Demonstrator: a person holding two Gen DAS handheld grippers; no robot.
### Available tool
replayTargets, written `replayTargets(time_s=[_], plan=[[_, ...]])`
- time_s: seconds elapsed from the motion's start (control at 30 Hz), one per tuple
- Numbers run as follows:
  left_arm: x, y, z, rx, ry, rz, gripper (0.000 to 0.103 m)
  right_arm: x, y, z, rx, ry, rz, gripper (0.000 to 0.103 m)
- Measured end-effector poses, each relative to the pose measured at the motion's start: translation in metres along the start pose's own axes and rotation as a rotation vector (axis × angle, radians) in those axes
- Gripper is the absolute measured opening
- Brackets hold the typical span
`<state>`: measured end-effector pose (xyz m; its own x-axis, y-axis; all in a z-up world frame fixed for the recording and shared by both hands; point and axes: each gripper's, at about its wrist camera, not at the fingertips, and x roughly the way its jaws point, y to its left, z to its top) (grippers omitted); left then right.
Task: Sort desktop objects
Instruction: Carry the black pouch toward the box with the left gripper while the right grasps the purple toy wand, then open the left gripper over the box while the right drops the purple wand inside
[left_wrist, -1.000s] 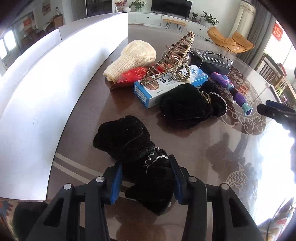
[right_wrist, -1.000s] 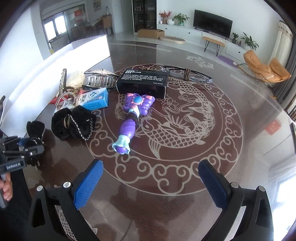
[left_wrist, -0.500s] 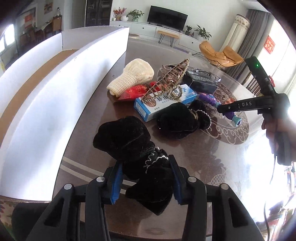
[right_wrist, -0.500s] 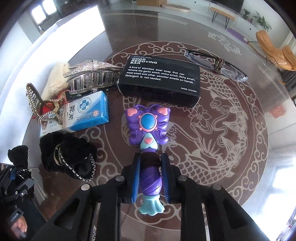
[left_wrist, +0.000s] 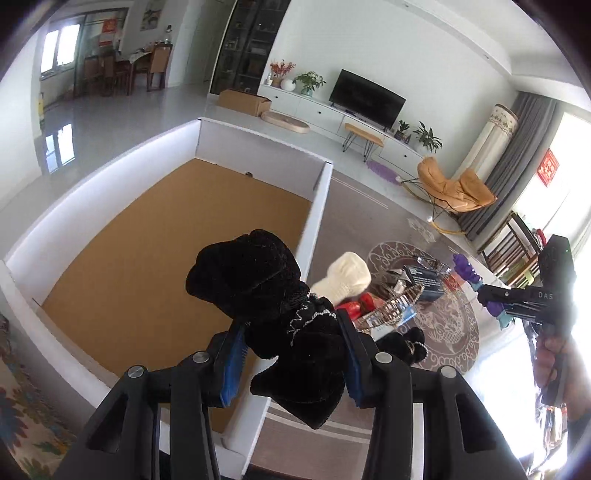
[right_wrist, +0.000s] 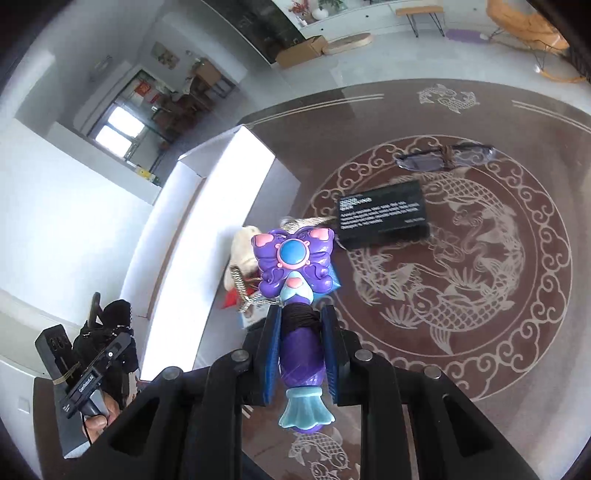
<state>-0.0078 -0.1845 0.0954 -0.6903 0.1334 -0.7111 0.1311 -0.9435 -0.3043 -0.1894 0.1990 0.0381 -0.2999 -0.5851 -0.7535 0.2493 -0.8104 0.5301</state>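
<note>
My left gripper (left_wrist: 291, 354) is shut on a black velvet bow hair piece (left_wrist: 273, 295), held in the air over the right wall of a white box (left_wrist: 314, 236) with a brown cardboard floor. My right gripper (right_wrist: 299, 350) is shut on the handle of a purple butterfly toy wand (right_wrist: 295, 266), lifted above the table. The wand and the right gripper also show at the right of the left wrist view, wand (left_wrist: 467, 271). The left gripper with the black bow shows at the lower left of the right wrist view, bow (right_wrist: 114, 317).
On the brown patterned table (right_wrist: 498, 295) lie a black soap box (right_wrist: 384, 214), glasses (right_wrist: 443, 157), a cream knit pouch (left_wrist: 347, 275), a red packet (left_wrist: 351, 306), a rhinestone hair claw (left_wrist: 397, 302), a blue box and a second black bow (left_wrist: 406, 345).
The left gripper lifted the black bow off the table and swung left over the box. The right gripper closed on the wand's handle and raised it.
</note>
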Motion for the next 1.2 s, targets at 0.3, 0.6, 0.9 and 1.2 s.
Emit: replayTargets(time_s=[0.3,0.6,0.9,1.2], plan=[[0.039,0.084,0.028,-0.089,0.075,0.165,0.045,0.103,0.21,0.021,-0.306,0.033,0.177,0.022],[0.064,0.112,0.022,-0.085,0.117,0.264,0.047,0.23,0.289,-0.01,-0.5,0.117,-0.01,0.022],[0.055,0.101,0.015,-0.076,0.096,0.297,0.062,0.215,0.277,-0.016,-0.517,0.008,-0.005,0.07],[0.004,-0.027,-0.03,0.089,-0.05,0.058,0.098,0.085,0.178,-0.055,-0.549,-0.361,-0.138,0.095]])
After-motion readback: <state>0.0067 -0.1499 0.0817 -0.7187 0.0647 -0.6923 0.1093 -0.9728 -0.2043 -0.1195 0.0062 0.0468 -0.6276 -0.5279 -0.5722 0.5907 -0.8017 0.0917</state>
